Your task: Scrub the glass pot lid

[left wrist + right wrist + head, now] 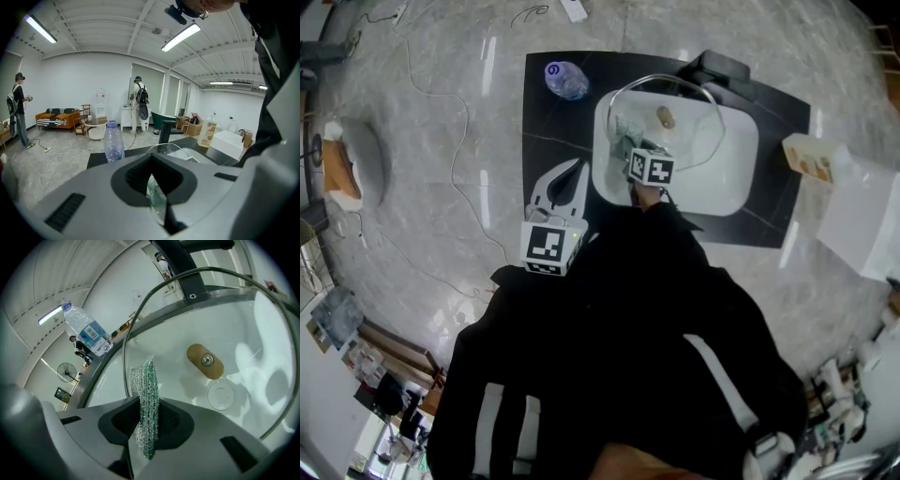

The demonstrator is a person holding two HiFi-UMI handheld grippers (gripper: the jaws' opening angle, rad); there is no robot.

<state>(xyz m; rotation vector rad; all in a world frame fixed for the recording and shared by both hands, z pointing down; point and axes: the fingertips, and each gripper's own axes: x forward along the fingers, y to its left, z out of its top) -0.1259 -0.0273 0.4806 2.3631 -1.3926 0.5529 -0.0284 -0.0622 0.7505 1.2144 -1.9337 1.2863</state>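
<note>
The glass pot lid (694,131) with a wooden knob (665,117) is held tilted over the white sink (736,183). My left gripper (579,169) is at the sink's left edge. In the left gripper view the left gripper (157,192) is shut on the lid's rim (166,149). My right gripper (630,148) is over the basin, shut on a green-silver scrub pad (627,139). In the right gripper view the pad (146,390) sticks out of the right gripper (147,427) just inside the lid's left rim. Further right are the knob (205,361) and the lid's glass (243,333).
The sink sits on a black mat (553,122), with a black faucet (722,70) at the back. A water bottle (566,80) stands on the mat's far left. A soap bottle (809,157) and a white box (862,220) are to the right. Two people (139,101) stand far off.
</note>
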